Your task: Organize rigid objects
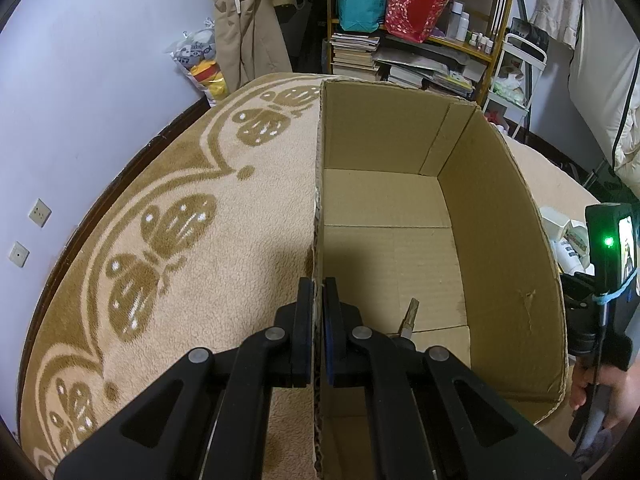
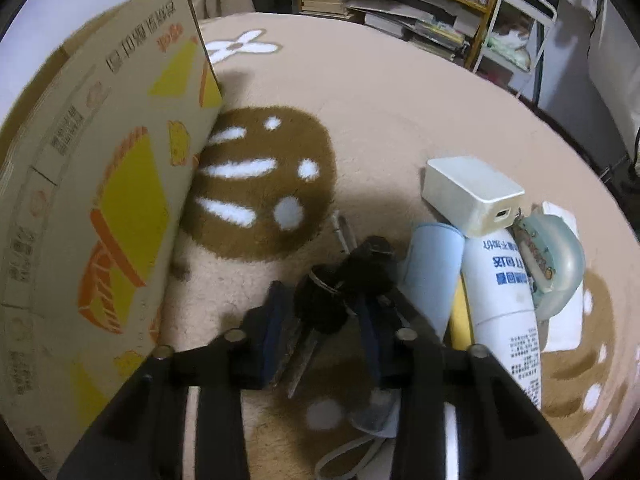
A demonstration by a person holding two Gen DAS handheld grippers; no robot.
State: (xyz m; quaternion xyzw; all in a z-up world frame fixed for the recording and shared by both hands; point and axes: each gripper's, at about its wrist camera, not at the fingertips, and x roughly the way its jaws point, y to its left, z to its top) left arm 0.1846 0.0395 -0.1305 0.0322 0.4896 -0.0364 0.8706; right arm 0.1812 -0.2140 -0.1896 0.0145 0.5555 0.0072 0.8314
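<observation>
Keys [image 2: 320, 304] between right gripper [image 2: 324, 336] pads, beside cardboard box [image 2: 100, 200].

A beige carpet [image 1: 224, 216] with brown butterfly motifs covers the floor. Past its far edge stands a wooden shelf [image 1: 500, 12] holding a red patterned bag [image 1: 416, 4], a teal bag [image 1: 360, 0] and stacked books [image 1: 354, 56]. A white wire rack [image 1: 520, 76] stands just beside the shelf.
</observation>
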